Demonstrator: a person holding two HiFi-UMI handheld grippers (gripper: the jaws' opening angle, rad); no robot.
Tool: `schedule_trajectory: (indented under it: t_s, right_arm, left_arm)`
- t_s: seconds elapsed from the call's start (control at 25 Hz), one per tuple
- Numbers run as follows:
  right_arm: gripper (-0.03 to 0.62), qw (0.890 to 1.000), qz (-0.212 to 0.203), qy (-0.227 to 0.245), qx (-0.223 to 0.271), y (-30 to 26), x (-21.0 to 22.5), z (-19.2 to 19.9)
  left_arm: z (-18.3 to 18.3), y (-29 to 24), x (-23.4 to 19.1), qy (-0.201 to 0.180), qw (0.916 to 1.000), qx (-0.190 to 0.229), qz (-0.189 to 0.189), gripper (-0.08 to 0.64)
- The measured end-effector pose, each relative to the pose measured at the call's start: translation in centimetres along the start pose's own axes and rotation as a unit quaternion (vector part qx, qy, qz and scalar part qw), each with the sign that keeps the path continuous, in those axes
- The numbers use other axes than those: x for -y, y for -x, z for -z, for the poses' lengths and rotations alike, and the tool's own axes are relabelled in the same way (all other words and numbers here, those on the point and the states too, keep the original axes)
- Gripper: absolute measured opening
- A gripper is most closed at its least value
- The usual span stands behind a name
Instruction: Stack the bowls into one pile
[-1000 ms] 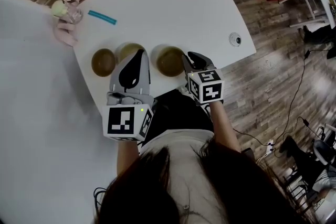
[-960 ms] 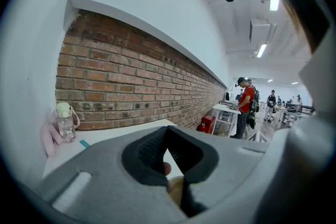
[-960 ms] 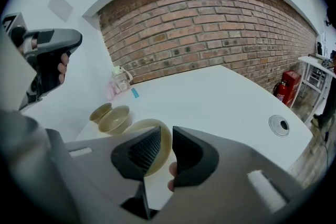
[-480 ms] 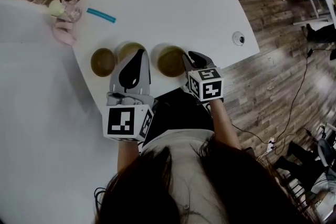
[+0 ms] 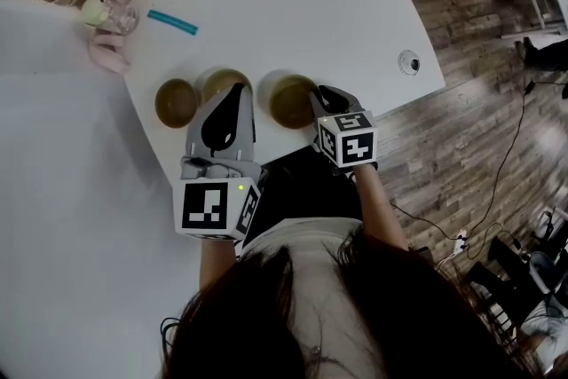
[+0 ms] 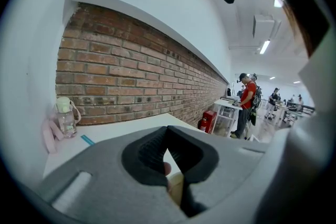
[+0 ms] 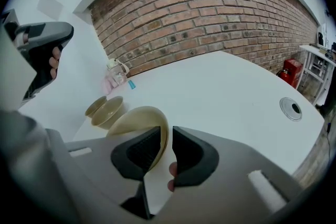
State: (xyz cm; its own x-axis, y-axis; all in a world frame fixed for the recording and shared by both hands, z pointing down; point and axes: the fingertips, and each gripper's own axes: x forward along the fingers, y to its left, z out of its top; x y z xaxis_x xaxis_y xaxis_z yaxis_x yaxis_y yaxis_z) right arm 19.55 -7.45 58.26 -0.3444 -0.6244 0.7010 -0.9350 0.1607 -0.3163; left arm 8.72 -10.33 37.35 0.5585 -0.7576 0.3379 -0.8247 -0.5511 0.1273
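Nothing is stacked yet: the left bowl (image 5: pixel 176 102) and middle bowl (image 5: pixel 216 84) sit on the table (image 5: pixel 293 4), your right gripper (image 5: pixel 318 99) straddles the rim of the right bowl (image 5: pixel 288 100) (jaws not quite pinched), and your left gripper (image 5: pixel 237 90) hangs closed, empty.

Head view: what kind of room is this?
Probably a shared workshop or lab-style office: a bare brick wall, a big white table over a wooden floor, and people standing at desks further back.
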Motion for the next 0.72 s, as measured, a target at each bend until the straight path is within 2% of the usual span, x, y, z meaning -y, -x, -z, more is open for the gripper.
schedule_trajectory:
  t_s: [0.4, 0.72]
  right_arm:
    - [0.029, 1.0, 0.01, -0.014, 0.0, -0.5, 0.2, 0.2]
    - [0.023, 1.0, -0.001, -0.031, 0.0, -0.4, 0.1, -0.4]
  left_arm:
    - [-0.1, -0.1, -0.5, 0.001, 1.0, -0.001, -0.001, 0.0]
    - [-0.8, 0.5, -1.2, 0.0, 0.9999, 0.006, -0.015, 0.0]
